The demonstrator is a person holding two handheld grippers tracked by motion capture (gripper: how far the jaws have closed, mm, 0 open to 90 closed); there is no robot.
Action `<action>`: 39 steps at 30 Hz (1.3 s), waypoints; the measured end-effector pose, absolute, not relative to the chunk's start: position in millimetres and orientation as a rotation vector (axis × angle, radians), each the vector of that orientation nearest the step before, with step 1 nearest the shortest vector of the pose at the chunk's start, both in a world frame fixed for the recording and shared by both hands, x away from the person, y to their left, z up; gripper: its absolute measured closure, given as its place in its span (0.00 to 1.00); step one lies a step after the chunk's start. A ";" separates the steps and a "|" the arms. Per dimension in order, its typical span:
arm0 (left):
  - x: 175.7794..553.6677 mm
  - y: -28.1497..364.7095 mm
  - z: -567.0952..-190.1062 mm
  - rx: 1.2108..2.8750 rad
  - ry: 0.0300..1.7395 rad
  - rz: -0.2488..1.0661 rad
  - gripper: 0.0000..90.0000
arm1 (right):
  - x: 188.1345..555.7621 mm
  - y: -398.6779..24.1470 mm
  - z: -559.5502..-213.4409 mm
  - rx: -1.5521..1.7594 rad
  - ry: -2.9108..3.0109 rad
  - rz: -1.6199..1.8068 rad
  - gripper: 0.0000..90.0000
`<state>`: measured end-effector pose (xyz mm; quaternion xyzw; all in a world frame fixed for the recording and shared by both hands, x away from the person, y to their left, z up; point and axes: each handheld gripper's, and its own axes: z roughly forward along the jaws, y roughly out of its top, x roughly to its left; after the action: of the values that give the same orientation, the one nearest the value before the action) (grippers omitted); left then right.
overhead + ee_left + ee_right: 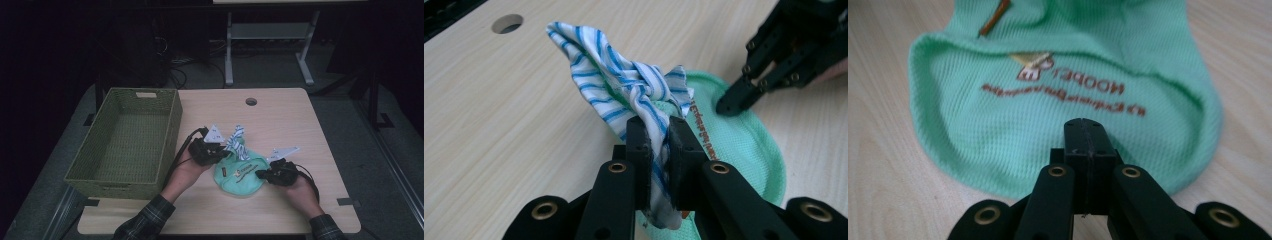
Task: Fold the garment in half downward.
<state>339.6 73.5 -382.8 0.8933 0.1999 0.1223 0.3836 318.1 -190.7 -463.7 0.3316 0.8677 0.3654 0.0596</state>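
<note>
**Striped cloth being held over a green garment at mid-worktop**

A blue-and-white striped cloth (624, 85) is being clamped between the jaws of the left gripper (659, 135), with the fabric seen passing down between the two black pads and bunching up above them. In the high view the left gripper (216, 148) is being held near the middle of the worktop (285, 120), slightly toward its near edge, and the striped cloth (236, 137) is being lifted just beyond it.

A mint-green knitted garment (1063, 100) with brown embroidered lettering is lying flat on the worktop just beside the striped cloth, toward the near edge. In the left gripper view the striped cloth is being held over the green garment (744, 145) and is touching its edge.

The right gripper (1088, 135) is being held with its jaws pressed together, and its tips are being rested on the near rim of the green garment; whether any fabric is being pinched between them cannot be told. In the high view the right gripper (267, 173) is being kept at the right side of the garment (240, 176).

A woven green basket (100, 170) is standing along the left edge of the worktop, well apart from the right gripper and just beside the left hand (187, 172). A round cable hole (251, 101) is being shown near the far edge.
</note>
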 end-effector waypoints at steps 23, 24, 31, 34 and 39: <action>318.8 53.4 -396.0 2.319 0.352 0.200 0.90 | 312.2 -181.0 -444.5 0.939 2.611 1.234 1.00; 318.2 53.0 -396.5 2.321 0.348 0.192 0.89 | 313.3 -179.5 -445.9 0.937 2.615 1.232 1.00; 313.0 43.9 -406.3 2.319 0.317 0.130 0.89 | 315.7 -180.1 -454.9 0.954 2.641 1.201 1.00; 310.7 38.4 -412.2 2.323 0.305 0.107 0.88 | 316.2 -183.4 -457.4 0.970 2.645 1.189 1.00; 309.9 31.7 -422.4 2.341 0.293 0.054 0.85 | 315.0 -191.5 -460.6 0.995 2.645 1.168 1.00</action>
<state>309.9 31.7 -422.4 0.9172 0.1147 0.0213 0.3809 315.0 -191.5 -460.6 0.3251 0.8643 0.3815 0.0419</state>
